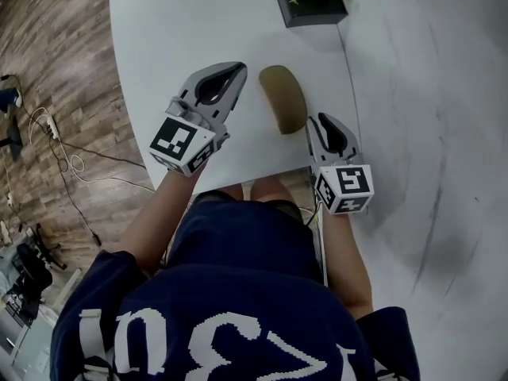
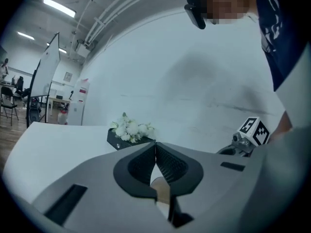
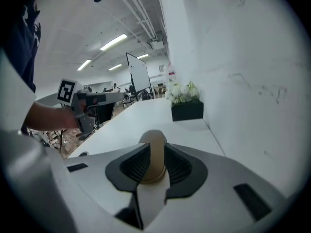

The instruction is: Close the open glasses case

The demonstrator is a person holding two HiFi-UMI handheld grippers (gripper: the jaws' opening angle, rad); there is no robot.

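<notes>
A tan, domed oval glasses case (image 1: 283, 98) lies on the white table (image 1: 175, 30), lengthwise away from me; its lid looks down. My left gripper (image 1: 236, 74) hovers just left of the case, its pads meeting at the tips with nothing between them. In the left gripper view (image 2: 155, 148) a bit of the case (image 2: 161, 188) shows through the gap below the pads. My right gripper (image 1: 318, 121) sits at the case's near right end, jaws apart. The right gripper view (image 3: 156, 153) shows the case (image 3: 152, 136) end-on in the gap between the pads, not visibly pressed.
A dark planter with white flowers (image 1: 311, 2) stands at the table's far edge, against a white wall (image 1: 429, 94) on the right. The table's near edge runs just behind both grippers. Wooden floor with cables (image 1: 55, 149) lies off to the left.
</notes>
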